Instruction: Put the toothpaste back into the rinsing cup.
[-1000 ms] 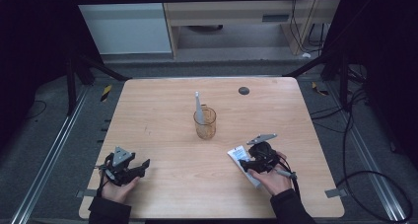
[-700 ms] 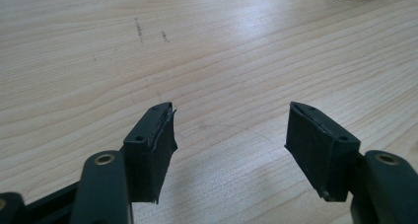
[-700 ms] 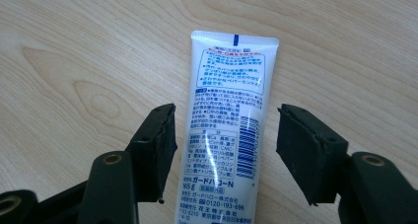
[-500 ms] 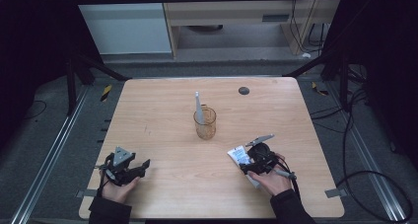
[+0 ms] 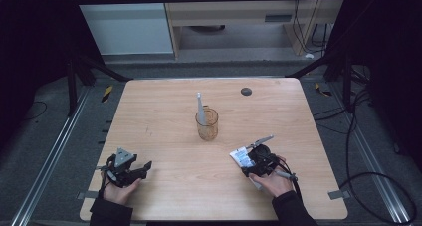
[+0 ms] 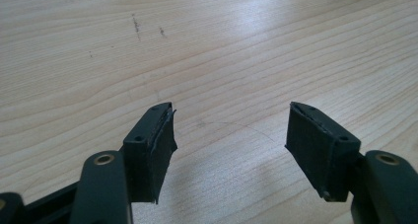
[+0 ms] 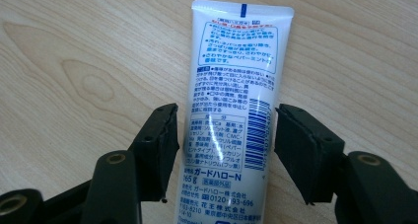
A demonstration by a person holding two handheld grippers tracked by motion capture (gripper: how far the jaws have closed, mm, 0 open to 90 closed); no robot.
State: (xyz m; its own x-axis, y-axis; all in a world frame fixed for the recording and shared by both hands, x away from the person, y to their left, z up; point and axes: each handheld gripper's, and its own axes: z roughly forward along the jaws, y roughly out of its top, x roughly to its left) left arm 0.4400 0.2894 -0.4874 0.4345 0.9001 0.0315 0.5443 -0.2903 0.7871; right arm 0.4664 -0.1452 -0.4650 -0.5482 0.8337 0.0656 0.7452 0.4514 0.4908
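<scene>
A white toothpaste tube (image 7: 229,110) with blue print lies flat on the wooden table (image 5: 164,106), near the front right. My right gripper (image 7: 226,135) straddles it, one jaw on each side of the tube's body. The jaws have just been closing on it, and a thin gap still shows at each pad, so the gripper is open. In the high view the tube (image 5: 241,157) sticks out to the left of the right gripper (image 5: 251,162). My left gripper (image 6: 229,135) rests open on bare wood at the front left (image 5: 143,167), with nothing between its jaws.
An amber glass cup (image 5: 207,125) stands mid-table with a pale, slim upright item (image 5: 199,105) in it. A small dark round disc (image 5: 246,91) sits near the far edge. Black frame bars and cables surround the table.
The right gripper has crept slightly toward the near edge over the tube, its jaws a little narrower. The left gripper has stayed put.
</scene>
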